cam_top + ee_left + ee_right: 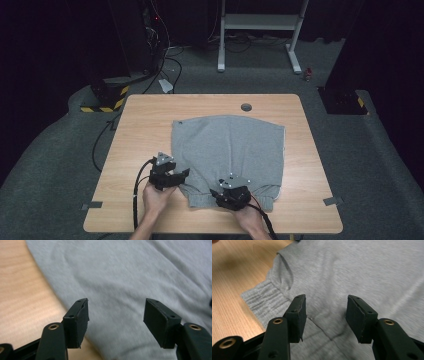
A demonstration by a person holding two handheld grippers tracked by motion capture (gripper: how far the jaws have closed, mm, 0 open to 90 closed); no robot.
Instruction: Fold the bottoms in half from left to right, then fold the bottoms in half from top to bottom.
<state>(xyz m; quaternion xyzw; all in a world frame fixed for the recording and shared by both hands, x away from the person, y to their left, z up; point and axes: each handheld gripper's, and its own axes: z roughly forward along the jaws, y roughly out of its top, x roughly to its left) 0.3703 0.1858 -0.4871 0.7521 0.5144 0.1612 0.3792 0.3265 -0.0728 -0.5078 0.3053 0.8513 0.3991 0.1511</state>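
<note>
Gripper states first: our left gripper (181, 175) has its jaws spread wide with nothing between them, and our right gripper (218, 194) is likewise agape and empty. In the left gripper view (116, 323) the jaws straddle the left edge of the grey garment (227, 150), cloth just ahead and beneath, bare tabletop (145, 125) off to the left. In the right gripper view (325, 317) the jaws hang over the ribbed hem (260, 300) and a seam running toward us.

We see the garment lying flat on the middle of the tabletop, its ribbed hem along the near edge, its long axis running from near edge to far edge. It lies forward of both grippers; the left one sits at the near left corner of the cloth, the right one at the hem's middle. We judge both equally close, each needing only to drop and pinch.

We can read no brand, label or writing anywhere on the garment.
</note>
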